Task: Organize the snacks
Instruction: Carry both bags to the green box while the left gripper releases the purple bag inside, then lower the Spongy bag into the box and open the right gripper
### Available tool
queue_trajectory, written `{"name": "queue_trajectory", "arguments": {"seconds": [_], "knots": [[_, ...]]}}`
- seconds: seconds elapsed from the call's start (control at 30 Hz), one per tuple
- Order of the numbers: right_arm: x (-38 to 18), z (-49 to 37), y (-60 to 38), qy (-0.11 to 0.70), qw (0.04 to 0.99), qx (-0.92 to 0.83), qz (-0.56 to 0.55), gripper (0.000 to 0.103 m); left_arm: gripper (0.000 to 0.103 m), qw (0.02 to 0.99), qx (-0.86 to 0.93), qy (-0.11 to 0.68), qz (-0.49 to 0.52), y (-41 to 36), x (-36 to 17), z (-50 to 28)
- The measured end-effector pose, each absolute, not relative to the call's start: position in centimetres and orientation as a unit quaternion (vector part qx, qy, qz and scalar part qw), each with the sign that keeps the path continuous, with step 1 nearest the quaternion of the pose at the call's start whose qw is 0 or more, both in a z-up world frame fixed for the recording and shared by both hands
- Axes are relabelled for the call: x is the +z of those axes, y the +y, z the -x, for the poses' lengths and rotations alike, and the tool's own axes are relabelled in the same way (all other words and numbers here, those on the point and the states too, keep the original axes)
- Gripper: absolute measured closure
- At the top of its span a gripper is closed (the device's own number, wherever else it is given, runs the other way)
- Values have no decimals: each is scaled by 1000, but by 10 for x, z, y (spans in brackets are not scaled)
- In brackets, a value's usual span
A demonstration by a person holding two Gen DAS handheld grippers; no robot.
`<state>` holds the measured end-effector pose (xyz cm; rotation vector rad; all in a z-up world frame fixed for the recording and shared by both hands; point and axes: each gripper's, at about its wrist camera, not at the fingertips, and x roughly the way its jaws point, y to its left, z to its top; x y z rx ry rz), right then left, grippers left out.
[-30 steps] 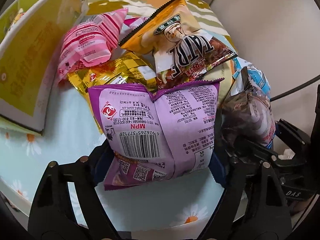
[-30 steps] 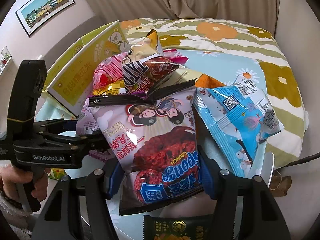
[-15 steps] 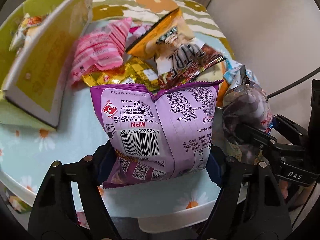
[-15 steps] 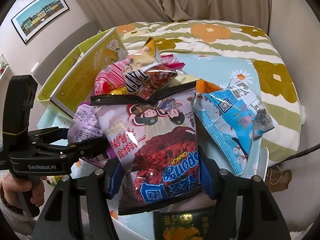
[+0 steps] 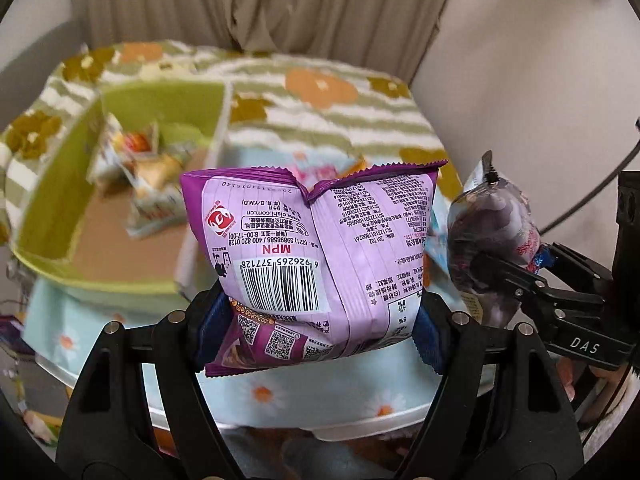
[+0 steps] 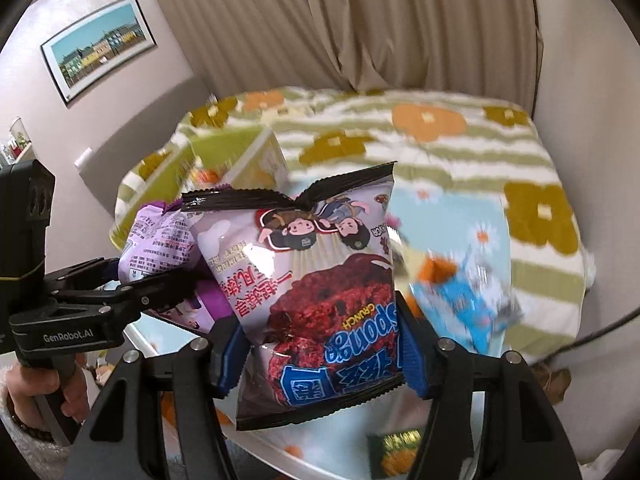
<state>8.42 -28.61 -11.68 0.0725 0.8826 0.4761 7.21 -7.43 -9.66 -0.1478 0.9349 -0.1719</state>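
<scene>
My left gripper (image 5: 316, 328) is shut on a purple snack bag (image 5: 316, 248), barcode side facing me, held above the table's near edge. My right gripper (image 6: 320, 354) is shut on a Sponge Crunch bag (image 6: 320, 300) with a dark red cake picture. In the left wrist view the right gripper (image 5: 504, 276) and its bag (image 5: 494, 236) sit just to the right. In the right wrist view the left gripper (image 6: 160, 284) and the purple bag (image 6: 160, 244) sit at the left. A green open box (image 5: 60, 196) with a few snacks inside stands at the far left.
The table (image 5: 320, 396) has a light blue daisy cloth. A blue snack bag (image 6: 468, 304) and a green one (image 6: 396, 452) lie on it. A striped flowered cover (image 6: 460, 152) lies behind, with curtains and walls beyond.
Both grippers have lifted with their bags, up and back from the snack pile. The left view has swung toward the green box, whose inside now shows. The pile has dropped out of sight.
</scene>
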Motion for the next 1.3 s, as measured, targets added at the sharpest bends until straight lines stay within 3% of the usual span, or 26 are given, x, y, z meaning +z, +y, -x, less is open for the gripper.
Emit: {"name": "queue_trajectory", "arguments": {"seconds": [0.43,0.63,0.9,0.97,1.03,1.07,1.3], "knots": [[-60,-122,-151,378,893,241,-44,44,29,904,-49,420,67,79,-45,-104],[-63,-143,-81,391,890,231,-43,44,29,896,-44,437,58,151,-59,-130],[-88,-162,-29,426,882,191,-58,44,28,871,-72,484,30,182,-107,-165],[-93,-164,-26,433,881,181,-63,44,24,864,-74,498,16,183,-119,-173],[-100,-165,-24,441,878,170,-71,44,4,861,-73,504,7,182,-128,-176],[-103,-166,-24,445,877,165,-73,44,1,861,-75,503,5,182,-131,-176],[-114,-168,-16,464,869,156,-76,44,1,856,-77,512,-9,180,-138,-172]]}}
